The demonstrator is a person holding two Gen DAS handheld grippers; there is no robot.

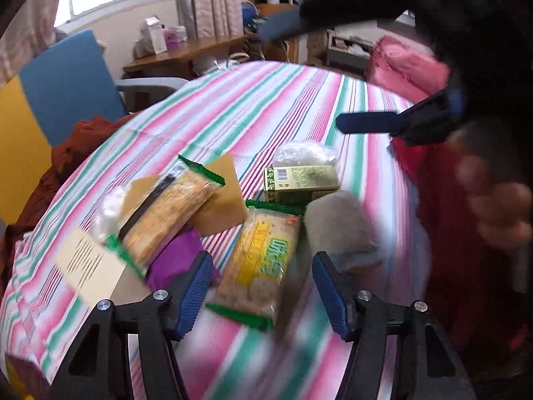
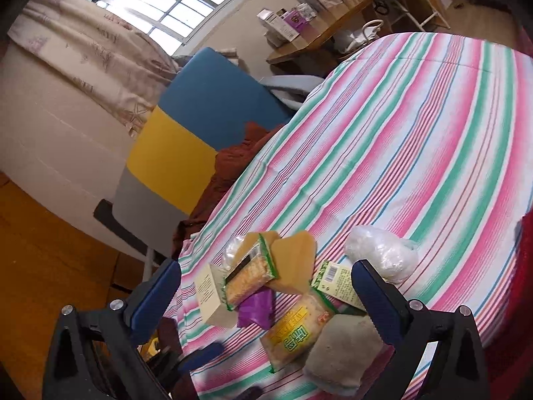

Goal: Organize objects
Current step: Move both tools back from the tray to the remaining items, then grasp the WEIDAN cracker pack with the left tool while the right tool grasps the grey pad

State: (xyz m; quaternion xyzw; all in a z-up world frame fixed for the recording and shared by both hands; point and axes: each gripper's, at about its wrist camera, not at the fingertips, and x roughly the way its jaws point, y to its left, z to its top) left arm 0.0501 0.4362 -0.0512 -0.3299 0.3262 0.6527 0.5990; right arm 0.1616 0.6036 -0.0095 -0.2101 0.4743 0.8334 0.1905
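Observation:
A pile lies on the striped tablecloth (image 1: 266, 100). It holds a cracker packet with a yellow label (image 1: 256, 263) (image 2: 296, 333), a second cracker packet (image 1: 166, 216) (image 2: 250, 280), a green box (image 1: 301, 180) (image 2: 336, 283), a grey pad (image 1: 339, 230) (image 2: 346, 356), a purple wrapper (image 1: 176, 260), a cream box (image 1: 90, 266) and a clear plastic bag (image 1: 304, 153). My left gripper (image 1: 263, 293) hovers open over the yellow-label packet, its pads apart from the packet's sides. My right gripper (image 2: 266, 296) is wide open above the pile, holding nothing.
A blue and yellow chair (image 2: 200, 116) with a rust-coloured cloth (image 1: 83, 143) stands at the table's left edge. A wooden desk (image 1: 186, 53) and a pink blanket (image 1: 406, 66) lie beyond. A person's hand (image 1: 499, 213) and red sleeve (image 1: 433, 200) are at the right.

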